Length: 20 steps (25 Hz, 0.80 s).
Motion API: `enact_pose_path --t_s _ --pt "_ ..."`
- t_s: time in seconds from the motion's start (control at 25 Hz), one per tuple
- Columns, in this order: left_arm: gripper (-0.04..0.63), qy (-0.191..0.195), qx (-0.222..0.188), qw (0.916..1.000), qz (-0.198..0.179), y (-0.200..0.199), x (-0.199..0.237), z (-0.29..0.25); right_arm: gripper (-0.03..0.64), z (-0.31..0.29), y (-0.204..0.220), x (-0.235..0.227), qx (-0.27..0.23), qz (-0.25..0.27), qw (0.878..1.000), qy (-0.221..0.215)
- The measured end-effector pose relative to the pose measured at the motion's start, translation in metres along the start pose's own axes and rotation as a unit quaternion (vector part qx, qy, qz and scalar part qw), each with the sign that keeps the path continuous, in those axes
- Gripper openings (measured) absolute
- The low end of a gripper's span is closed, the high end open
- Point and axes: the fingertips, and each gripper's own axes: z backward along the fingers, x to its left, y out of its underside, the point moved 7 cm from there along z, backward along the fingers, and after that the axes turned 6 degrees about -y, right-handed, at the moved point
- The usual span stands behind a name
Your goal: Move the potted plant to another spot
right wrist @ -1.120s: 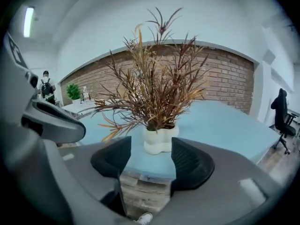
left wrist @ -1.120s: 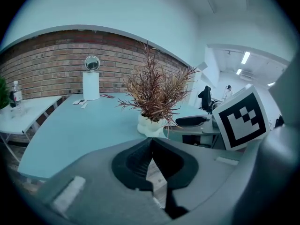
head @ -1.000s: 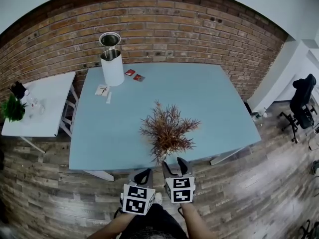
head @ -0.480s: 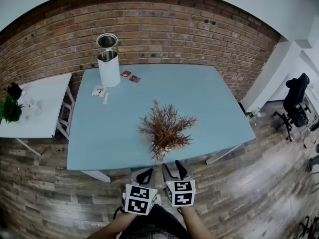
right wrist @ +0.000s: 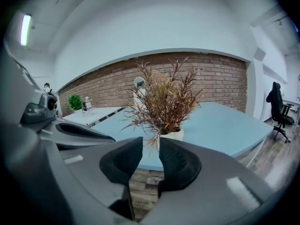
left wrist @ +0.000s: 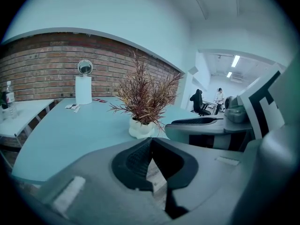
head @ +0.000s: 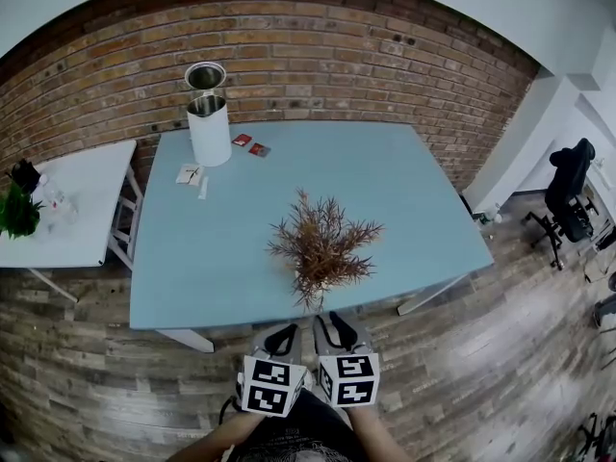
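Head view: the potted plant point(head: 322, 248) was found unmoved over the last second, standing at the near edge of the counter point(head: 423, 191), roughly at the middle of that edge. Both tools were held side by side just off the counter's near edge, over the floor. The left tool point(head: 280, 335) was seen with its jaws together. The right tool point(head: 337, 327) had just been narrowed from a wider spread, with nothing taken in.

Left gripper view: the left tool's jaws were seen meeting at the tips, empty. The plant's white pot point(left wrist: 140, 128) was seen upright on the counter beyond them, untouched.

Right gripper view: a narrow slot was left between the right tool's jaws, with only floor and the counter edge visible through it. The pot was seen past the tips, not between them.

Judgement: no grasp had been made and the move had not started. The slot looked too narrow for the pot, so re-opening would likely be needed before the approach.
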Motion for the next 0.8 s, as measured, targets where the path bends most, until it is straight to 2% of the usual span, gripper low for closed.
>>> enact_pose_path --t_s 0.12,0.36,0.8 --pt "-0.002 -0.003 -0.003 1.0 0.001 0.0 0.003 0.0 0.055 0.001 -0.003 0.006 -0.004 0.008 1.0 -0.003" --pt "-0.002 -0.005 -0.009 0.9999 -0.003 -0.002 0.008 -0.001 0.006 -0.002 -0.004 0.014 -0.007 0.009 1.0 -0.009" --pt "-0.002 -0.011 -0.011 0.9999 -0.002 -0.005 0.015 -0.002 0.006 -0.008 -0.007 0.02 -0.012 0.002 1.0 -0.019"
